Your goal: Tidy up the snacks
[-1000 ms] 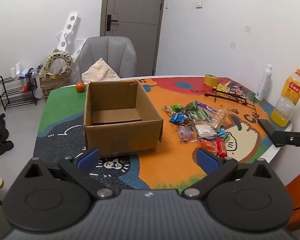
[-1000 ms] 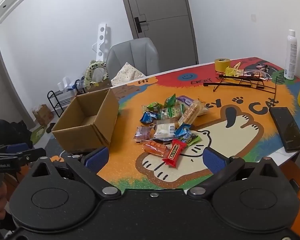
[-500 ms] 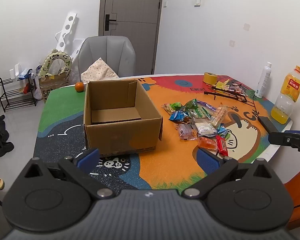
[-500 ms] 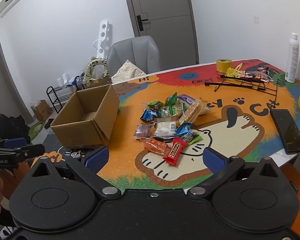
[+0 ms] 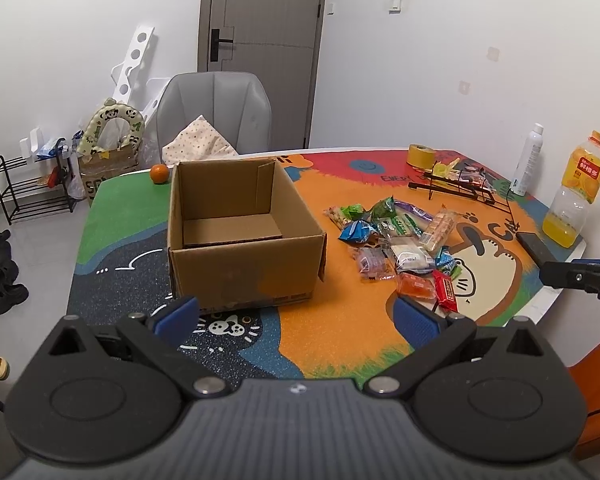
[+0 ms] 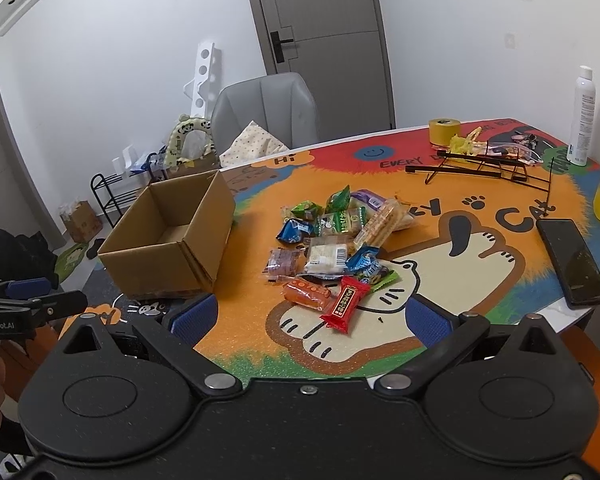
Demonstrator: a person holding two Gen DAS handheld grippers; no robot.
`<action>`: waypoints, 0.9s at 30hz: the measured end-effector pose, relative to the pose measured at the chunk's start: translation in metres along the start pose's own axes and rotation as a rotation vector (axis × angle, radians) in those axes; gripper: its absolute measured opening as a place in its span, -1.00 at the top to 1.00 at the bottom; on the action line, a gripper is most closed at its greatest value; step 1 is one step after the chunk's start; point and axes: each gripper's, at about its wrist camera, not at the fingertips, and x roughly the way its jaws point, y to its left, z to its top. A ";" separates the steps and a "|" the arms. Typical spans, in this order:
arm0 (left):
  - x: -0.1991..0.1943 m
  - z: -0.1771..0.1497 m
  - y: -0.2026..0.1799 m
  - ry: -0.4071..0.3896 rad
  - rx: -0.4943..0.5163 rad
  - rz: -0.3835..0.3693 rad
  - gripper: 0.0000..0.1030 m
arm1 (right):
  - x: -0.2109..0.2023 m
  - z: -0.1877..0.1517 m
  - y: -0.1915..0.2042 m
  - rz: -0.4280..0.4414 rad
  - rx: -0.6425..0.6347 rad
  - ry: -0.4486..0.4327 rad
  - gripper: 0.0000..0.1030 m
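An open, empty cardboard box (image 5: 240, 236) stands on the colourful table mat (image 5: 236, 352); it also shows in the right wrist view (image 6: 168, 244). A pile of wrapped snacks (image 5: 396, 244) lies to its right, and shows in the right wrist view (image 6: 332, 248), with a red bar (image 6: 344, 304) and an orange packet (image 6: 306, 294) nearest me. My left gripper (image 5: 296, 316) is open and empty, in front of the box. My right gripper (image 6: 308, 316) is open and empty, in front of the snack pile.
A black phone (image 6: 572, 268) lies near the table's right edge. A juice bottle (image 5: 572, 196), a white spray bottle (image 6: 580, 116), a tape roll (image 6: 444, 132) and a black wire rack (image 6: 480, 168) stand at the back right. An orange (image 5: 159, 174) sits behind the box. A grey chair (image 5: 216, 112) stands beyond the table.
Both grippers have drawn slightly back and up from the table. Both stay open and empty. Nothing on the table has moved.
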 end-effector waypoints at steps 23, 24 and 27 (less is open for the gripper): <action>0.000 0.001 0.001 -0.002 0.005 0.003 -0.99 | 0.001 0.000 -0.005 -0.008 0.012 0.002 -1.00; 0.000 0.001 0.001 -0.003 0.006 0.002 -0.99 | 0.001 0.000 -0.005 -0.009 0.013 0.002 -1.00; 0.000 0.002 0.003 -0.003 0.011 0.001 -0.99 | 0.001 0.000 -0.006 -0.003 0.012 -0.001 -1.00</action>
